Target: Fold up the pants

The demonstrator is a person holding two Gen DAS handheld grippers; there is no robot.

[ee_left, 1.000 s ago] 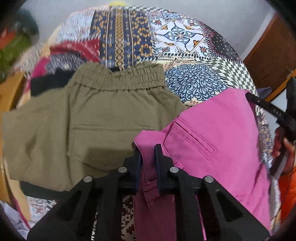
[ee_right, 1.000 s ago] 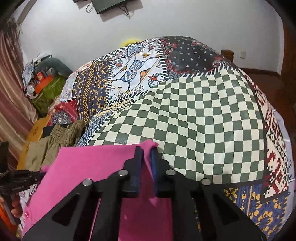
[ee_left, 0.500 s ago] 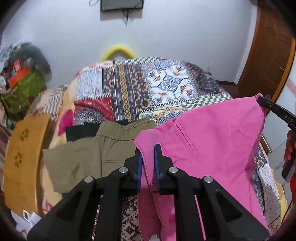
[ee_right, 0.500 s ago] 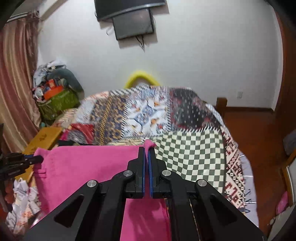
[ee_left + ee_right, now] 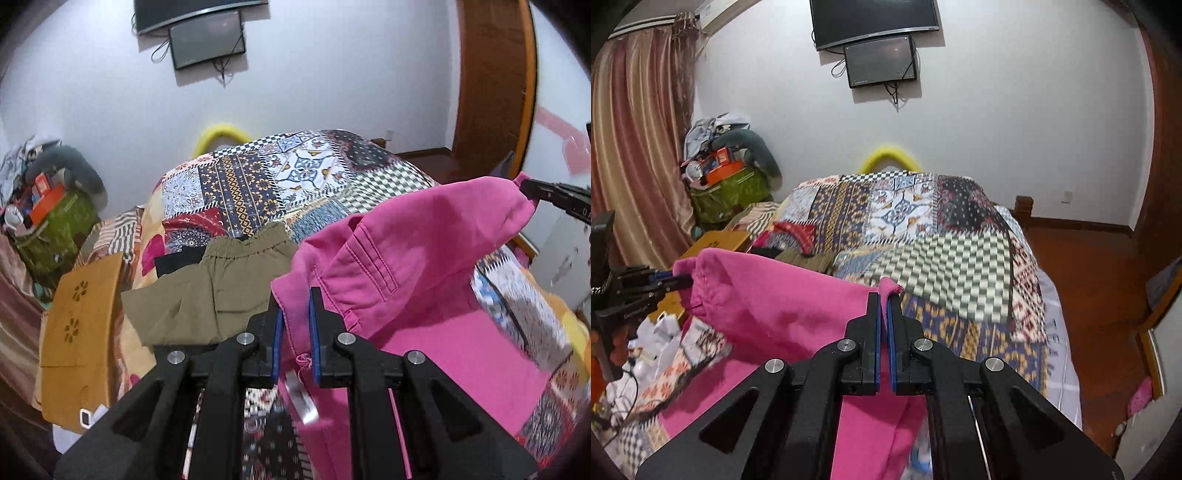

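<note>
Pink pants [image 5: 424,258] up in the air over the bed [image 5: 960,258], strung between two grippers like washing on a line. Left gripper [image 5: 295,332] clamped on one corner of the waistband, blue pads pinching a thick bunch of pink hem, a white label dangling just beneath. Right gripper [image 5: 884,325] pressed almost flat together on the opposite corner, a little tuft of pink poking out past the fingertips. Held by both top corners for a reason, by the look of it: weight of the cloth pulls the legs straight down and shakes out the creases before any fold. Back pocket facing the left wrist view, so the seat side turned that way. Lower part of the fabric draped toward the near edge of the bed, ends out of sight below the jaws. Olive shorts [image 5: 207,291] lying flat toward the bed's left edge, already folded by the look of them, with a black garment [image 5: 177,260] tucked beneath. Likely next: laying the pink pair out flat on the patchwork cover, clear of that pile.
</note>
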